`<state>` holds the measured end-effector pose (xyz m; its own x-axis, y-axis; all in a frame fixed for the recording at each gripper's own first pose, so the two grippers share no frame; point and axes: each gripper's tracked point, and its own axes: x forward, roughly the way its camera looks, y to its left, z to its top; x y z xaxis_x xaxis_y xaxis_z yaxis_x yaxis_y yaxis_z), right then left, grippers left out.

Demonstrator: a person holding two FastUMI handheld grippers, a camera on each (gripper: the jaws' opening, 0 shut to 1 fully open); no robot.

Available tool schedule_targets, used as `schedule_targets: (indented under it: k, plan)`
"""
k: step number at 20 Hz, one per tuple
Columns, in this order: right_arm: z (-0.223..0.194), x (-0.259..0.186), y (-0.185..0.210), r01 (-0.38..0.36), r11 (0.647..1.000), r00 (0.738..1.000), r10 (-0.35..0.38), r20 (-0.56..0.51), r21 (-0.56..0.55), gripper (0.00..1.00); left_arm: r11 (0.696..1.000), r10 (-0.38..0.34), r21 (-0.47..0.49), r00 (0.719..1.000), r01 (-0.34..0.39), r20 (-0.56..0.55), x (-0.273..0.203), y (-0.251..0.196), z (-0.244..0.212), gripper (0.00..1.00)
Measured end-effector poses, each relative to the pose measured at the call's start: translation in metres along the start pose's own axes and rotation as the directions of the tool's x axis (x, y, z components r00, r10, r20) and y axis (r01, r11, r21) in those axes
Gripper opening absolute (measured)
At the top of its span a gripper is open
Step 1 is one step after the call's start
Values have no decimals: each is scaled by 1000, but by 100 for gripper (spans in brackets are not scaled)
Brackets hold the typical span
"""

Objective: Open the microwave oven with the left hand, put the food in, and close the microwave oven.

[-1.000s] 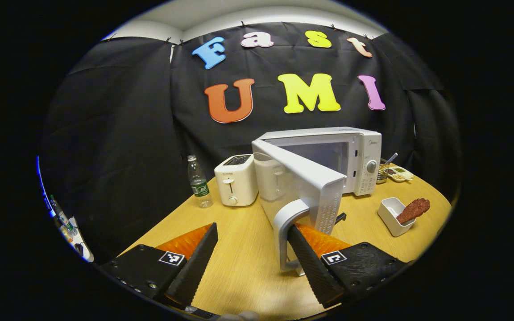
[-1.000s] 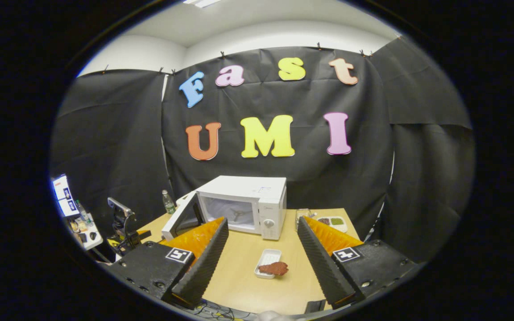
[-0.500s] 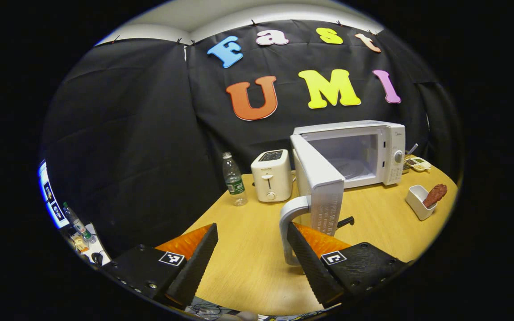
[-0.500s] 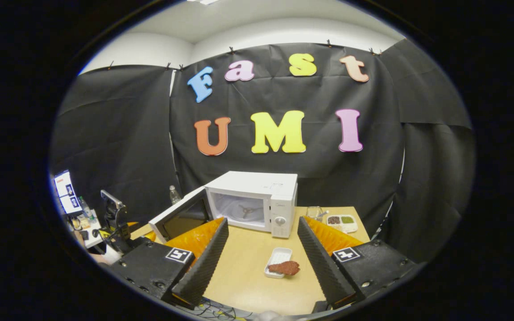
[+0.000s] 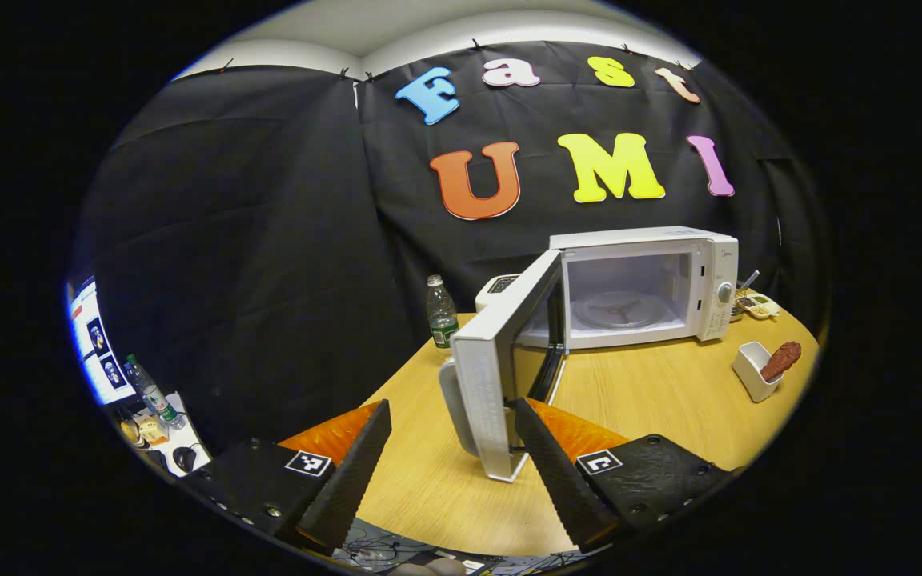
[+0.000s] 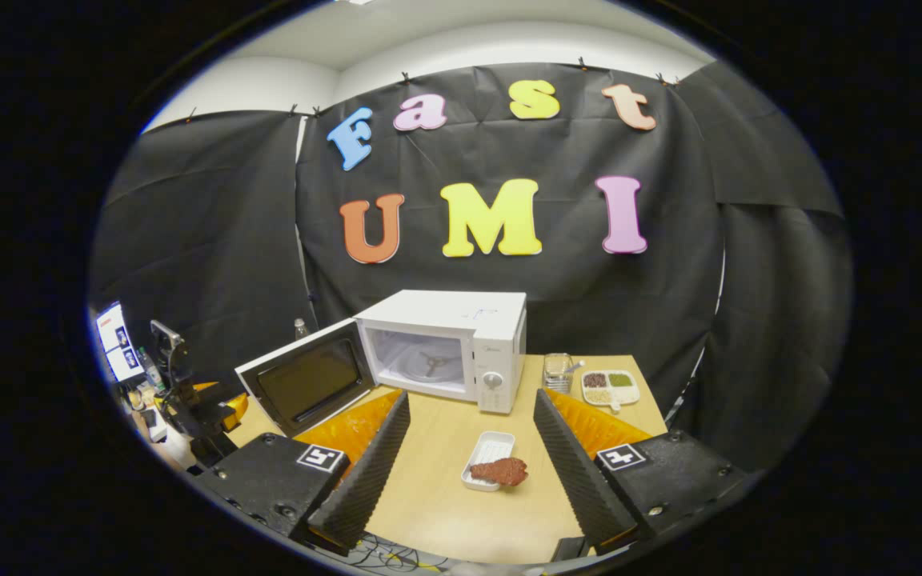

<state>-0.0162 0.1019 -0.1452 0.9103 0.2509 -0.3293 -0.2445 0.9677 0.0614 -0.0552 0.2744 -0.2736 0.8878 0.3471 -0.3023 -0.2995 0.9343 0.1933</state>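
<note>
Left tool (image 5: 451, 468): jaws spread wide, holding nothing; edge of microwave door (image 5: 501, 360) stands between its fingers. Right tool (image 6: 469, 472): jaws spread, empty, above the worktop (image 6: 437, 512). Microwave oven (image 6: 461, 344): door swung fully open, cavity with turntable exposed. Food (image 6: 501, 472): brown piece resting on the small white tray (image 6: 483, 456), in front of the oven.

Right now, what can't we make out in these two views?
- Toaster, left gripper view: mostly hidden behind the open microwave door.
- Door handle, left gripper view: contact with the left claw unclear.
- Compartment tray contents, right gripper view: too small.
- Water bottle, right gripper view: only its top clears the door.
</note>
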Motion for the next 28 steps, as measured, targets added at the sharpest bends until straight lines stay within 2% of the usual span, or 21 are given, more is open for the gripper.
schedule_targets:
  k: [4, 5, 7, 8, 11, 14, 17, 18, 19, 21, 23, 24, 25, 26, 27, 28]
  plan:
    - [-60, 25, -47, 6, 997, 993, 4, -122, 80, 91, 998, -50, -42, 999, 51, 12, -21, -35, 15, 95]
    - [-76, 35, -58, 2, 995, 988, 14, -154, 103, 87, 997, -63, -53, 998, 64, 15, -25, -44, 21, 95]
    - [-114, 54, -74, -12, 986, 970, 51, -237, 166, 81, 996, -77, -55, 997, 77, 6, -26, -61, 28, 95]
    - [-131, 64, -79, -22, 979, 958, 78, -274, 202, 81, 996, -75, -46, 997, 75, 4, -26, -67, 33, 95]
    - [-172, 95, -85, -52, 939, 919, 177, -352, 339, 77, 995, -82, -54, 997, 83, 7, -31, -92, 58, 96]
    - [-201, 122, -84, -73, 875, 868, 292, -402, 478, 72, 994, -88, -65, 996, 90, 21, -35, -118, 88, 95]
    - [-211, 145, -77, -94, 814, 821, 389, -418, 573, 70, 992, -88, -86, 994, 94, 70, -41, -140, 126, 95]
    - [-210, 151, -74, -99, 790, 805, 421, -418, 605, 80, 992, -86, -89, 992, 94, 91, -44, -145, 140, 95]
    - [-207, 159, -70, -104, 765, 796, 447, -407, 636, 67, 991, -93, -86, 990, 103, 106, -46, -151, 150, 95]
    - [-209, 163, -63, -109, 743, 767, 485, -419, 661, 60, 992, -102, -66, 986, 112, 134, -51, -161, 167, 95]
    - [-209, 169, -57, -109, 727, 751, 507, -424, 678, 55, 992, -113, -43, 982, 121, 151, -52, -168, 179, 95]
    - [-209, 171, -53, -113, 716, 740, 523, -422, 689, 65, 992, -119, -32, 981, 125, 156, -52, -171, 183, 95]
    - [-211, 171, -50, -109, 711, 731, 531, -429, 695, 50, 992, -118, -26, 980, 124, 161, -50, -172, 185, 95]
    - [-212, 172, -48, -107, 707, 722, 539, -434, 699, 60, 991, -127, -24, 979, 133, 162, -49, -175, 187, 95]
    - [-214, 172, -47, -100, 702, 718, 542, -438, 705, 43, 990, -131, -25, 979, 136, 159, -47, -177, 185, 95]
    - [-215, 174, -47, -88, 695, 720, 539, -437, 714, 40, 989, -139, -26, 977, 145, 159, -44, -179, 186, 95]
